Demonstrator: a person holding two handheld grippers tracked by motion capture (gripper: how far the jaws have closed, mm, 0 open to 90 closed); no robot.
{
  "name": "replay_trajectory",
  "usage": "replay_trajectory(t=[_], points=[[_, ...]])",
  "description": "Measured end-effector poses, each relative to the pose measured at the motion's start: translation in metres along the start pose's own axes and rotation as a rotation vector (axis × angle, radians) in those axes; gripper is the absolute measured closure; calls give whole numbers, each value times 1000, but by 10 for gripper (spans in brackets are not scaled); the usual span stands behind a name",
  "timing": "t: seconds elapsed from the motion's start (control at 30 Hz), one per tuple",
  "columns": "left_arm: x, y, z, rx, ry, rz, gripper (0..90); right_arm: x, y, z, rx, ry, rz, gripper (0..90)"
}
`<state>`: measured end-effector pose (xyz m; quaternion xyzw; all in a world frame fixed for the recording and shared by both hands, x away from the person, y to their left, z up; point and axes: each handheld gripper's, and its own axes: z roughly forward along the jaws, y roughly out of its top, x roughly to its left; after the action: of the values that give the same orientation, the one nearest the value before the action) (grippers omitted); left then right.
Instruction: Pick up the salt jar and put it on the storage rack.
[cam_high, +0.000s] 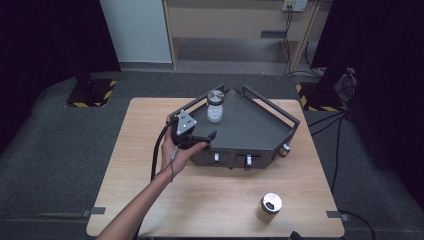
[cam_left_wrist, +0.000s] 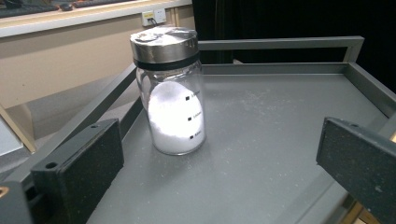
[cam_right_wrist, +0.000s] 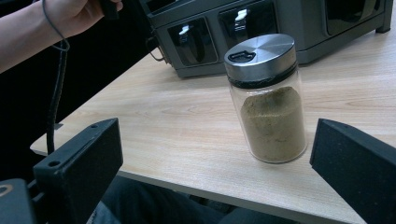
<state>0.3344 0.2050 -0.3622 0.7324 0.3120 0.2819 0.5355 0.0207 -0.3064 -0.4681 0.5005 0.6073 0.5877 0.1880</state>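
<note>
left hand-held gripper (cam_high: 202, 139): stood with its jaws wide apart and nothing between them, at the near left corner of the grey tray (cam_high: 250, 131), over the tray's rim
left hand (cam_high: 176, 152): wrapped the gripper's body from below, forearm coming in from the worktop's near edge
white-powder jar (cam_left_wrist: 170, 91): stood upright on the tray floor, straight ahead of the left hand-held gripper and a little left of centre between the jaws, well clear of both; in the high view (cam_high: 215, 106) it sat near the tray's far left corner
long axis of that jar: vertical, steel lid on top, so a level approach would meet the glass wall side-on
right hand-held gripper (cam_right_wrist: 215, 172): jaws likewise spread wide and holding nothing, low at the worktop's near edge, on the near side of the tray
brown-powder jar (cam_right_wrist: 271, 100): upright on the bare worktop (cam_high: 150, 145), outside the tray and in front of its drawer face, ahead of the right hand-held gripper and towards its right jaw; in the high view (cam_high: 269, 207) near the worktop's near right corner
nearer gripper: the left one to the white-powder jar, the right one to the brown-powder jar
turning relation: as i judged it, each jar lay forward of its own open gripper, not yet between the jaws, so a straight advance would be needed before closing
count, jars: two, one white-filled, one brown-filled
count, trays: one
count, drawer handles (cam_high: 217, 157): two small pale ones on the tray's front, a round knob beside its right corner
</note>
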Motion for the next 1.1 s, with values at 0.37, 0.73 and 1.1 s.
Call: replay_trajectory(t=[0.37,0.73,1.1], points=[[-15,-20,-28,-27,-5,-8,0,0,0,-1,-1,6,3,25],[-24,-44,-64,-5,16,15,0,-1,0,-1,-2,11,-1,25],[-34,-74,-92,32,0,-37,0,-1,0,0,4,19,-2,25]])
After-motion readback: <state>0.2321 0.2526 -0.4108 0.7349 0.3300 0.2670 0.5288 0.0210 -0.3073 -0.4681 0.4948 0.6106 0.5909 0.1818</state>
